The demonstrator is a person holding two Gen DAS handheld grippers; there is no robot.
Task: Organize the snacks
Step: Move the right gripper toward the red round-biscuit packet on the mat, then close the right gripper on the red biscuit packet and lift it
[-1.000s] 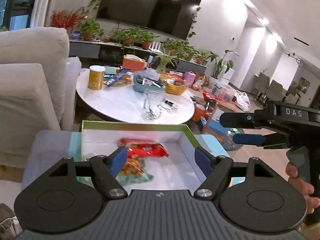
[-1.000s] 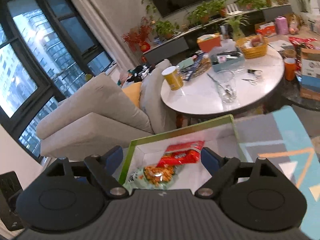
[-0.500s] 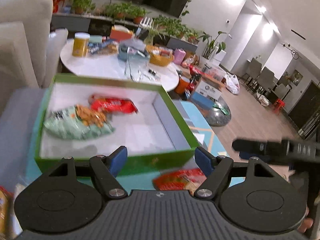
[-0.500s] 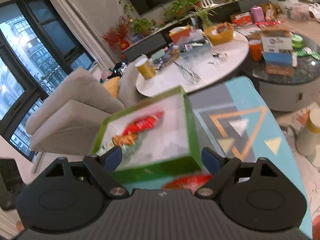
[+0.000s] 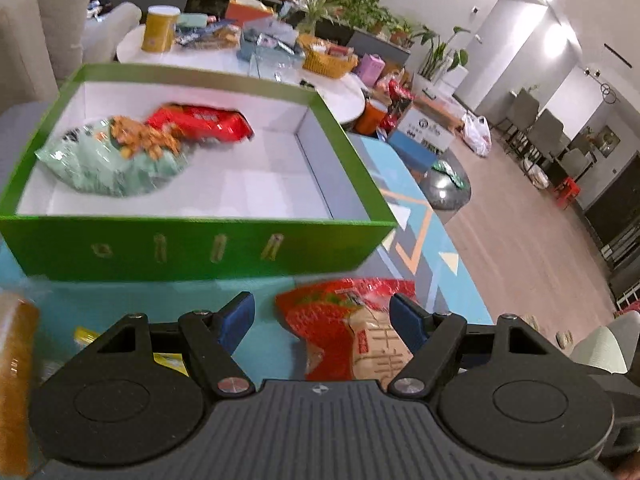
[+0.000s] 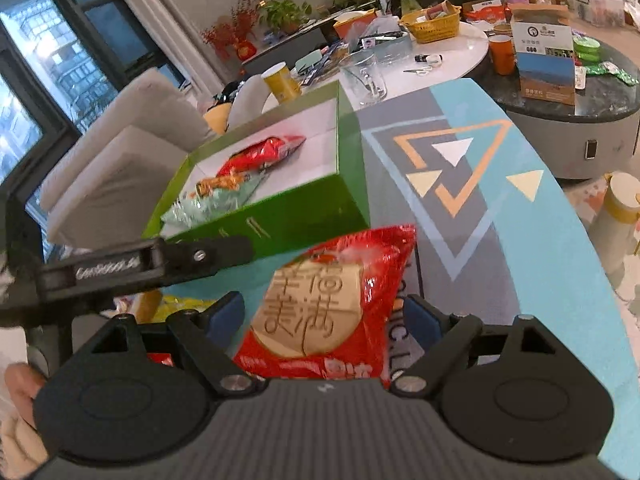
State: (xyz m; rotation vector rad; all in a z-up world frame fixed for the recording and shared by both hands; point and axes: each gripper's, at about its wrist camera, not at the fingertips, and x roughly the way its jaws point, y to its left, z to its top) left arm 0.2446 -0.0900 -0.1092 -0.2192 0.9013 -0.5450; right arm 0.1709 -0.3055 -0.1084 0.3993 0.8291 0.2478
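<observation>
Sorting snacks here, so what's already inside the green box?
Inside the green box: a red packet and a pale green bag, which overlap. Whatever lies beneath them is covered.

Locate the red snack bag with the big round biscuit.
The red snack bag lies on the blue mat, just in front of the green box, between the open right gripper fingers.

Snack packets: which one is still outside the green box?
The red packet with the big tan disc, lying on the patterned mat in front of the green box, between the open right gripper fingers. The mint-green packet and plain red packet are inside.
</observation>
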